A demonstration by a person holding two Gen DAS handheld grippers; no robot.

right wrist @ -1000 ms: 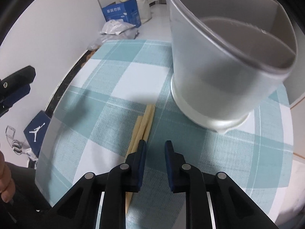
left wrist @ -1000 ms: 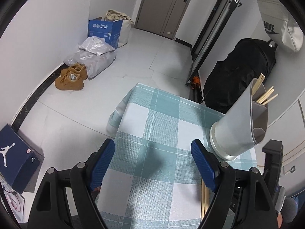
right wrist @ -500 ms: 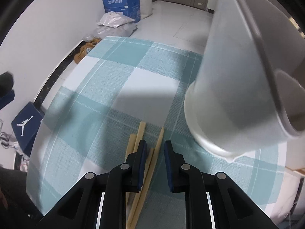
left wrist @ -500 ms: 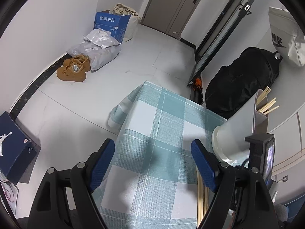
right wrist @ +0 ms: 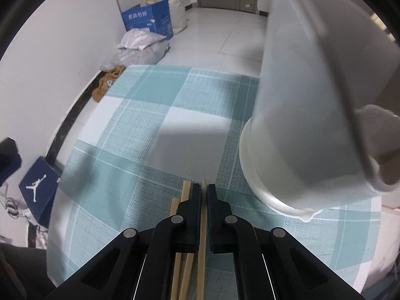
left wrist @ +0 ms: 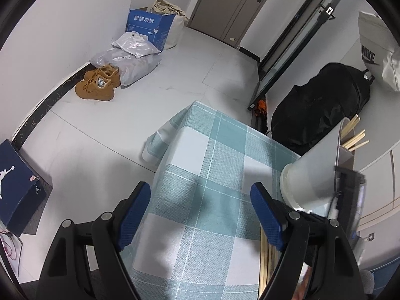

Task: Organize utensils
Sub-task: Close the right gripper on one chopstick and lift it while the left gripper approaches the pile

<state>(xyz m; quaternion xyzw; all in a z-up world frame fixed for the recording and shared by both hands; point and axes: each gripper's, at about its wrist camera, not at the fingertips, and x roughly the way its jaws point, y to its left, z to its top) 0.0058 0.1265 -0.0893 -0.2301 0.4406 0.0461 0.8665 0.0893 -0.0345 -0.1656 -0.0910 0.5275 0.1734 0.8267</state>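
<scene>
A tall grey-white utensil holder (right wrist: 300, 137) stands on the teal checked tablecloth (right wrist: 155, 115); several wooden chopsticks (left wrist: 355, 137) stick out of its top. More loose chopsticks (right wrist: 185, 192) lie on the cloth just left of the holder's base. My right gripper (right wrist: 203, 187) points down at them and is shut on one chopstick (right wrist: 201, 270), whose tip shows between the pads. My left gripper (left wrist: 200, 187) hangs open over the cloth's left part with nothing between its fingers; the holder (left wrist: 315, 172) and the loose chopsticks (left wrist: 265, 257) lie to its right.
The table's left and far edges drop to a white tiled floor. On the floor are tan shoes (left wrist: 97, 85), a blue carton (left wrist: 150, 25), grey parcels (left wrist: 130, 57), a dark blue shoebox (left wrist: 17, 182) and a black bag (left wrist: 320, 115).
My right gripper slid over the loose chopsticks and its jaws shut on one of them. The left gripper has stayed open and nearly still.
</scene>
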